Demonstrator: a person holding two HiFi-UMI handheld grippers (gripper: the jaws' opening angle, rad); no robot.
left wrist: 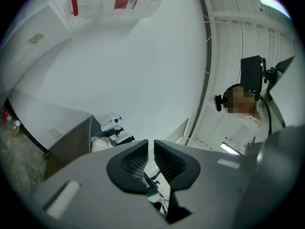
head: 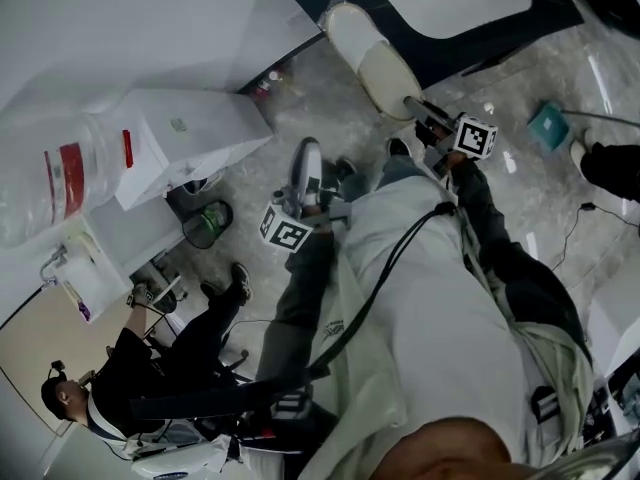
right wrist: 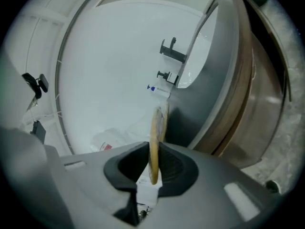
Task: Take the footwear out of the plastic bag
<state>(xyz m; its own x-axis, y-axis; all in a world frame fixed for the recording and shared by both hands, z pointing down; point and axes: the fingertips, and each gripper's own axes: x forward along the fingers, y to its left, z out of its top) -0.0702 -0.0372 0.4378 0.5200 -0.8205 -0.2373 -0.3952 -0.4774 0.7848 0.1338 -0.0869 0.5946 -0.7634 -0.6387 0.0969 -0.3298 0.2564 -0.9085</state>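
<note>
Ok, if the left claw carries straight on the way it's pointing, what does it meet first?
Probably the broad white surface. The left claw, shut and empty, has nothing nearer in its line. The plastic bag lies well off to one side. Depth is hard to judge here.

Count on inspection: two grippers, namely the left gripper and the right gripper. Two marker cubes, one per gripper: the left marker cube and the right marker cube. One cream slipper. One clear plastic bag, bearing two red labels. One round bin with a green rim. One teal object, kind not determinable. One seated person; part of one further person at the right edge.
</note>
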